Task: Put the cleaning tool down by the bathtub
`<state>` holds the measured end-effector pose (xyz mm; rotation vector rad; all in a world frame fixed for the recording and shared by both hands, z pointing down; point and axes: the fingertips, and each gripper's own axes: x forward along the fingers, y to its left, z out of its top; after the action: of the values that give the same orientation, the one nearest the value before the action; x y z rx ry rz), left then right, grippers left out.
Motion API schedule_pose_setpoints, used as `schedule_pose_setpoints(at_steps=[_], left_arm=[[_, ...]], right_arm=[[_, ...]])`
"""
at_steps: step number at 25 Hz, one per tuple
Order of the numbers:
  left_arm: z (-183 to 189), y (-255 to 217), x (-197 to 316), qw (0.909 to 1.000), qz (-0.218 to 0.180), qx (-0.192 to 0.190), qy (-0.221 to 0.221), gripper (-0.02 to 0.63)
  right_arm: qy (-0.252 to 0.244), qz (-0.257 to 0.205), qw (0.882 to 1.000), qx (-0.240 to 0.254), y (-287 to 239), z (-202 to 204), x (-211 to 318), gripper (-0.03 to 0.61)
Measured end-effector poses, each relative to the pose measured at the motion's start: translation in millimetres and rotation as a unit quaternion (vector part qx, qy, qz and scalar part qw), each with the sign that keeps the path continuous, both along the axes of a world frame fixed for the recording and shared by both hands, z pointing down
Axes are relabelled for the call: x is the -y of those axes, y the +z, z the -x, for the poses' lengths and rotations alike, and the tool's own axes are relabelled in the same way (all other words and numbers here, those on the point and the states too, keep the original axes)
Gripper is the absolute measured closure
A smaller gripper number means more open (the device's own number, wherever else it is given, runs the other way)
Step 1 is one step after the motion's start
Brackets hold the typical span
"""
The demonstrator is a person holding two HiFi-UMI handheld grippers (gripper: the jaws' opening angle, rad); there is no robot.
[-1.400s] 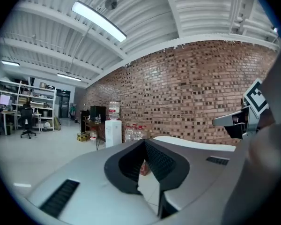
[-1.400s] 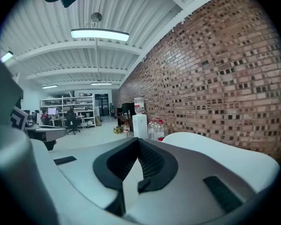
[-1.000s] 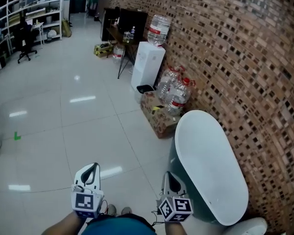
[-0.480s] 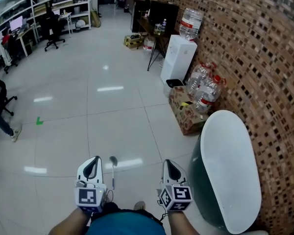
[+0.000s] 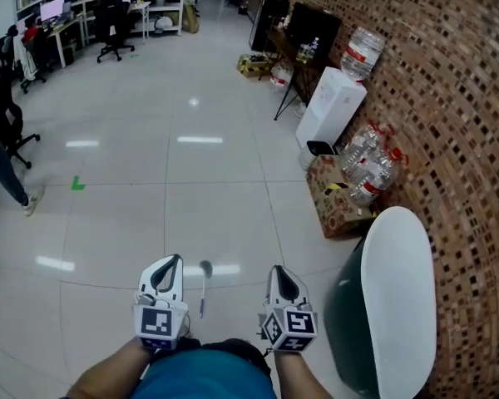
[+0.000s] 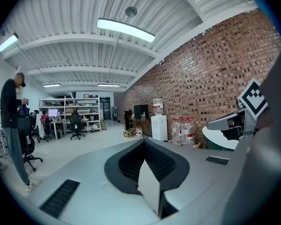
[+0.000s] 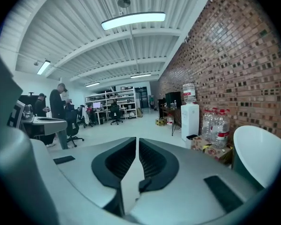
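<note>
Cleaning tool, a thin stick with a small round head, is showing against the pale tiled floor at 6 o'clock in the head view. It is sitting between the two grippers, closer to the left gripper, with its head pointing toward 12 o'clock. Whether it is lying on the tiles or touching that gripper cannot be told.

Both claws are staying clenched with nothing between them: the left jaws are pressing together, and the right gripper is leaving only a hairline slit. Each is carrying a cube with black-and-white square markers.

The white-rimmed bathtub is standing at 4 o'clock along the brick wall, well apart from the tool. At 2 o'clock, water bottles with red labels are resting on a cardboard box; their print is too small to read.
</note>
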<state>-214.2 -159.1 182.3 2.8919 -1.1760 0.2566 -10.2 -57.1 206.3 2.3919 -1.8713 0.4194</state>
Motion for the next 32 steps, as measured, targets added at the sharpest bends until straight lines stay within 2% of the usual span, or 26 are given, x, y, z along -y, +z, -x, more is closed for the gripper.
schedule_pose_setpoints(at_steps=[6,12,22,27,32], left_arm=[[24,33,34,0.9996,0.005,-0.002,-0.027,0.609],[19,92,74,0.9967,0.03,-0.021,-0.073,0.609],[7,232,111,0.9923,0.042,-0.019,-0.114,0.609],[20,329,108,0.9865,0.083,0.001,-0.141,0.609],[25,413,111,0.9821,0.105,0.025,-0.155,0.609]], right_arm=[[-0.056,0.012,0.998,0.001,36,40,55,0.525],[-0.103,0.045,0.994,0.002,109,47,107,0.525],[-0.162,0.122,0.979,0.03,288,60,146,0.525],[-0.181,0.171,0.968,0.038,405,67,148,0.523],[-0.196,0.213,0.956,0.047,505,69,150,0.525]])
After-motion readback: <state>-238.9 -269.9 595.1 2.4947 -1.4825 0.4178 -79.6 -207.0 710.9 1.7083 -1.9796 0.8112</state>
